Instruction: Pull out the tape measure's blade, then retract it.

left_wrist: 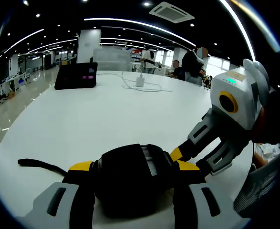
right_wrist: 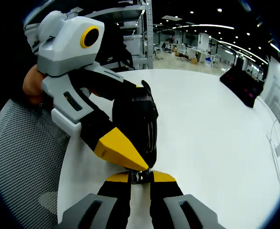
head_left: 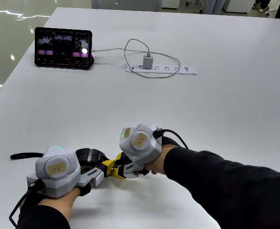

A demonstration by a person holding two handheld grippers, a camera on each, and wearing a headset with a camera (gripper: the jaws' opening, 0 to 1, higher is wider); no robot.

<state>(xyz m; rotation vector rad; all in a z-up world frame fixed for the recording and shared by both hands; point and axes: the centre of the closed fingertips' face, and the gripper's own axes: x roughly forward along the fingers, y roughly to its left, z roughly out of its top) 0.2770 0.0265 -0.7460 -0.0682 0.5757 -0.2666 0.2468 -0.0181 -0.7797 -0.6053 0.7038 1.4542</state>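
The tape measure [left_wrist: 130,188] is held low over the white surface [head_left: 202,105], close to the person and between the two grippers. Its black body is clamped across its sides by the left gripper [left_wrist: 134,167], whose yellow-tipped jaws are pressed against opposite sides of it. This grip appears to be chosen so that the body is anchored and cannot follow when the blade is drawn. The strap [head_left: 25,155] is left trailing on the surface, away from the work.

The right gripper [right_wrist: 140,180] is brought in against the mouth of the tape measure. Its jaws are nearly closed, and a small metal piece, judged to be the hook [right_wrist: 140,175] at the blade's end, is pinched between their tips. Hardly any blade can be seen between the hook and the body, so the pull is judged to be at its very start.

The two grippers are set almost tip to tip, one yellow tip of the left lying just beside the right's. That is probably forced by the hook sitting flush at the mouth. A straight pull away from the body is called for, in line with the slot. The pinch on so small a piece could slip.
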